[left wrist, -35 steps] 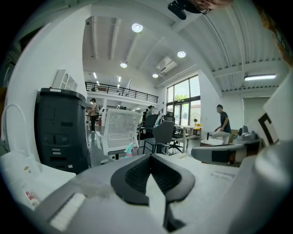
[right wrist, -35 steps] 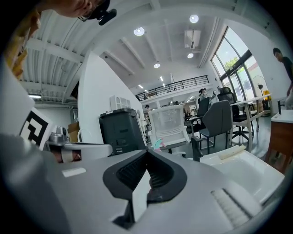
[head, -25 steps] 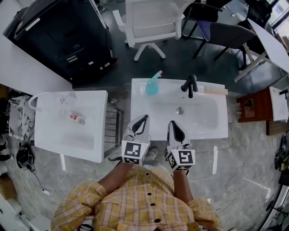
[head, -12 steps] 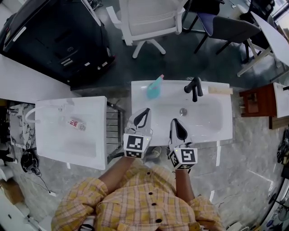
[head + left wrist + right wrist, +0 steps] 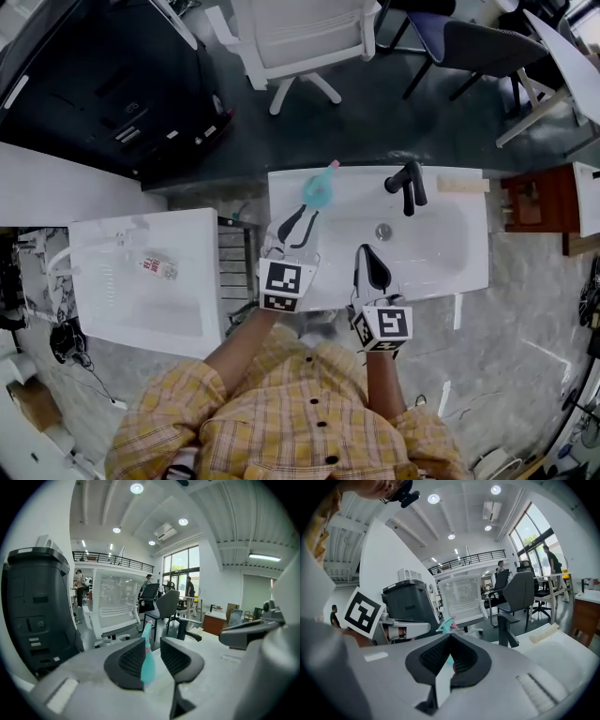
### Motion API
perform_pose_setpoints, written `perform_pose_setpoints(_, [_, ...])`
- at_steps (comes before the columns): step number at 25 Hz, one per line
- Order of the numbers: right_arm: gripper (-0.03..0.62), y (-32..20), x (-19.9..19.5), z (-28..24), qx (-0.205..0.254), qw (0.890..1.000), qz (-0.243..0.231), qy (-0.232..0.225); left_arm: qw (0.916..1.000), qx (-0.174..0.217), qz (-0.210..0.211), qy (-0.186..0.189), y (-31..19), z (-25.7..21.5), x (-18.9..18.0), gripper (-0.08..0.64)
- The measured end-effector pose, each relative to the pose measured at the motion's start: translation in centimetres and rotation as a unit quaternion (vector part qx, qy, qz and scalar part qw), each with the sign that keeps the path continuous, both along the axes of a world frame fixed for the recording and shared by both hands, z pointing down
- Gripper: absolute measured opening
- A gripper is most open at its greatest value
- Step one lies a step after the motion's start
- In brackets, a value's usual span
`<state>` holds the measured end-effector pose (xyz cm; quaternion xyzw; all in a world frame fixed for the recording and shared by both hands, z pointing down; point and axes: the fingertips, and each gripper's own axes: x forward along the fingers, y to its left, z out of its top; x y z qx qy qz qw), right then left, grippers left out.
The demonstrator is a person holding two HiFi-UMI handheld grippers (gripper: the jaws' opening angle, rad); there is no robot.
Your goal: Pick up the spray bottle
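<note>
White sink (image 5: 473, 258): carries the task item. Left gripper (image 5: 302, 220): jaws opening, partway apart, aimed so the bottle shows in their gap, not yet touching; apparently readying a grasp. Right gripper (image 5: 368, 253): jaws closed, empty, parked over the basin. Spray bottle (image 5: 319, 187): teal, upright, sink's rear-left corner.

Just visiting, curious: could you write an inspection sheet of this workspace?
Surface: white sink, black faucet at its back edge.
Job's things: teal spray bottle stands at the sink's back left corner, not gripped.
Clutter: pale strip on the back right rim; small labelled item in the neighbouring basin.
Grippers: left gripper jaws opening, bottle lined up between them, untouched; right gripper shut, empty.
Cables: dark cables on the floor, far left.
Surroundings: white office chair and black machine beyond the sink.
</note>
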<state>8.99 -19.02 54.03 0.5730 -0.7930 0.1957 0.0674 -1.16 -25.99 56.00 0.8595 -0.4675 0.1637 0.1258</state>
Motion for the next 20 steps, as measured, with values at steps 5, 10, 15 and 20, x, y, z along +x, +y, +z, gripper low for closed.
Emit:
perform_pose_setpoints(5, [0.002,-0.5,0.1,0.8,-0.010,1.000,0.003,0.002,0.9998,-0.001,0.014,-0.012,-2.0,0.7,0.6,0.124])
perform_pose_setpoints(10, [0.002,-1.0,-0.1,1.3,-0.018,1.000,0.004,0.003,0.9993,-0.003,0.029,-0.022,-3.8,1.3,1.1,0.138])
perform_pose_setpoints(15, [0.002,-1.1,-0.2,1.6,-0.022,1.000,0.002,0.004,0.9985,-0.005,0.045,-0.032,-5.2,1.9,2.0,0.138])
perform_pose_setpoints(20, [0.002,-1.2,0.0,2.0,-0.027,1.000,0.005,0.007,0.9976,-0.016,0.054,-0.041,-6.5,2.6,2.5,0.138])
